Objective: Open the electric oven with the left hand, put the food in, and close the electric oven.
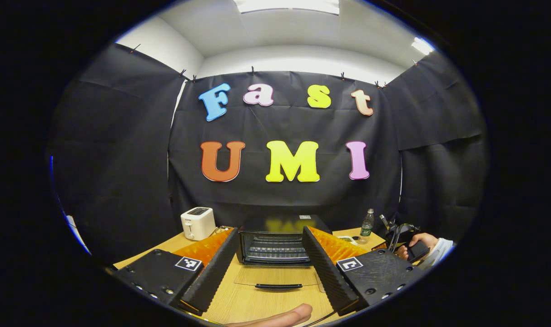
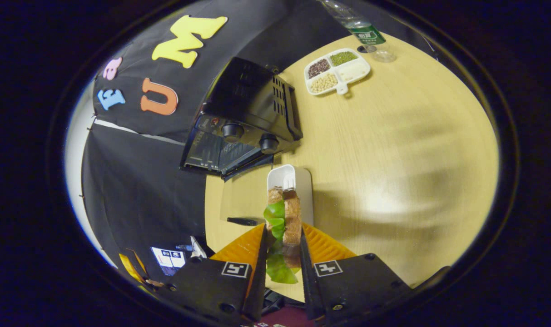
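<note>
Oven door down on the table; sandwich pinched in the right jaws.

In the left gripper view, the left gripper [image 1: 268, 268] had its jaws spread and empty, facing the electric oven [image 1: 277, 243] at the table's [image 1: 239, 304] far edge, its glass door [image 1: 277, 276] lying flat. In the right gripper view, the right gripper [image 2: 282, 254] pinched the sandwich [image 2: 288, 218] above a white tray [image 2: 298, 181] near the oven.

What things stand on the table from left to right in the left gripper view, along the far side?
Toaster → oven, its door lying open → water bottle → a person's hand at the right edge.
</note>
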Demonstrator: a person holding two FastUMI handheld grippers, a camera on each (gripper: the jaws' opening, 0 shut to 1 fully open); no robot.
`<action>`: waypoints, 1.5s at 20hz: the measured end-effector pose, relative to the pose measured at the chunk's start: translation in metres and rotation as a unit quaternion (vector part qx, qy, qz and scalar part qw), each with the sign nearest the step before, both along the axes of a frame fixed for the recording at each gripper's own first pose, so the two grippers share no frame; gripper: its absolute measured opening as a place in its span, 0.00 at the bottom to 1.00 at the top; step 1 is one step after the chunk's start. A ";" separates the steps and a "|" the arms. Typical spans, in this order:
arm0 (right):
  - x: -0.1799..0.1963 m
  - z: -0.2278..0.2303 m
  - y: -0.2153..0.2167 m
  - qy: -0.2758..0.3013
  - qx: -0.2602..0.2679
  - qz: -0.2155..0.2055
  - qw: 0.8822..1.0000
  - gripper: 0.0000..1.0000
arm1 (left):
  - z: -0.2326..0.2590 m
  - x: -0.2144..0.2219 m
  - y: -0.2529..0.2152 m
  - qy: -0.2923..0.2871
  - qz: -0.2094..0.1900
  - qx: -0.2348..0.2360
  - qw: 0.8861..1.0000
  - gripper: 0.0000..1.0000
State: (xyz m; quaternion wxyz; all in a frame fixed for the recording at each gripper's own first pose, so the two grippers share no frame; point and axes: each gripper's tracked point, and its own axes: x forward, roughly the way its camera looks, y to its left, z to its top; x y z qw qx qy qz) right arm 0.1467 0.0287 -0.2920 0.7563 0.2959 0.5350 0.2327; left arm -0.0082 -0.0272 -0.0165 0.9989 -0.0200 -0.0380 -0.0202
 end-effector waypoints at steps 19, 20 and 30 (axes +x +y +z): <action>-0.001 0.056 0.184 -0.138 0.224 -0.199 0.944 0.38 | -0.011 0.001 0.068 -0.014 0.000 -0.038 0.999 0.92; 0.005 0.048 0.197 -0.141 0.224 -0.213 0.941 0.38 | -0.011 -0.001 0.073 -0.013 0.002 -0.038 0.999 0.92; 0.122 0.021 0.257 -0.240 0.207 -0.385 0.867 0.38 | -0.027 0.006 0.116 0.012 0.023 -0.047 0.999 0.92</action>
